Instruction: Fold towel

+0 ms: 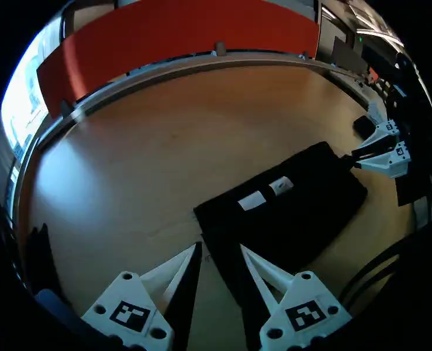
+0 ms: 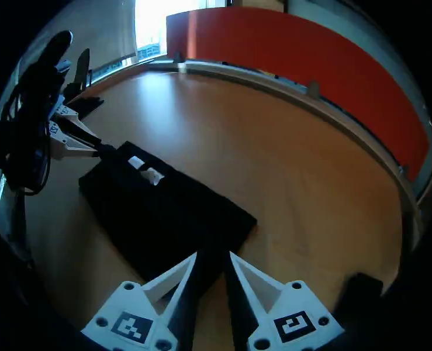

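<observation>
A black towel (image 1: pixel 297 216) lies folded into a thick rectangle on the wooden table (image 1: pixel 157 152), with two white tags (image 1: pixel 265 193) on top. In the left gripper view my left gripper (image 1: pixel 221 248) holds the near corner, its fingers pressed on the cloth. At the far corner, my right gripper (image 1: pixel 351 158) pinches the towel's edge. In the right gripper view the towel (image 2: pixel 157 205) runs diagonally away. My right gripper (image 2: pixel 211 255) is shut on its near end, and the left gripper (image 2: pixel 102 149) grips the far corner beside the tags (image 2: pixel 145 169).
A red-orange panel (image 1: pixel 175 35) stands along the table's far rim (image 2: pixel 309 64). A small dark object (image 1: pixel 365 126) lies near the right gripper, and another dark object (image 2: pixel 365 286) sits by the table's edge. Bare wood (image 2: pixel 286 164) spreads around the towel.
</observation>
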Demonstrator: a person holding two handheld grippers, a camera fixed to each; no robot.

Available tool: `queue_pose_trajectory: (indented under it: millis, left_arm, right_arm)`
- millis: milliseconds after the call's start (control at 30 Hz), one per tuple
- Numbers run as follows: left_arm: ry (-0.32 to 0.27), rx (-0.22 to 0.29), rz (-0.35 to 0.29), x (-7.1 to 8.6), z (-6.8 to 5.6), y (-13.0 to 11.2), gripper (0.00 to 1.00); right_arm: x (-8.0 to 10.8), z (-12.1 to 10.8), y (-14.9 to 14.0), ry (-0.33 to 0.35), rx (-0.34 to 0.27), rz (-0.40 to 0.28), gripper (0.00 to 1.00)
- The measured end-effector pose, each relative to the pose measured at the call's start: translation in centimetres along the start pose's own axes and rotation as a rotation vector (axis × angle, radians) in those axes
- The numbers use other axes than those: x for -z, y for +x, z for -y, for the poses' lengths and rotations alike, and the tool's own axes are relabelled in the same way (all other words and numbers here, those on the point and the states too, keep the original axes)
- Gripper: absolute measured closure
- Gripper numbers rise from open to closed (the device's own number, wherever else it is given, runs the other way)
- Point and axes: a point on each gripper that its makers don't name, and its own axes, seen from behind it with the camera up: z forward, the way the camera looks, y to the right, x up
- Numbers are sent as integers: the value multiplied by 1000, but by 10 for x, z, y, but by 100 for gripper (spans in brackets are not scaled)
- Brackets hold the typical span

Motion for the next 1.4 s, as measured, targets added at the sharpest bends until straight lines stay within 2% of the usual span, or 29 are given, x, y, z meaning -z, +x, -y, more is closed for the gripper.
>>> queue_pose_trajectory:
  millis: [467,533,600,667,733,800,867,1167,1400]
  left_arm:
    - [41,7,-14,0,18,11,61]
    - [45,11,-14,0,19,12,52]
    - [46,16,-13,1,20,12,40]
    - [42,23,-13,3,20,11,26]
    - [39,35,-12,4,21,9,18]
    - [38,47,-11,6,22,7,10]
    - [36,60,-10,8,22,5,10]
    - [31,87,-12,22,19,-9,10]
    - [26,100,-10,40,10,-30,10]
  right_arm:
    - [-6,-18,11,-76,-11,-9,64]
    - [-7,-20,11,-84,-9,-7,64]
    - [-7,-22,12,-92,-8,-7,60]
    - [-6,-23,13,-99,-8,-11,43]
    - [-5,-23,14,-107,-9,-16,27]
    - [-3,-23,14,-113,-12,-21,22]
    - [-1,-20,14,-114,-16,-25,17]
    - [15,0,5,-89,-37,-42,17]
    - [28,17,-11,-70,-46,-42,17]
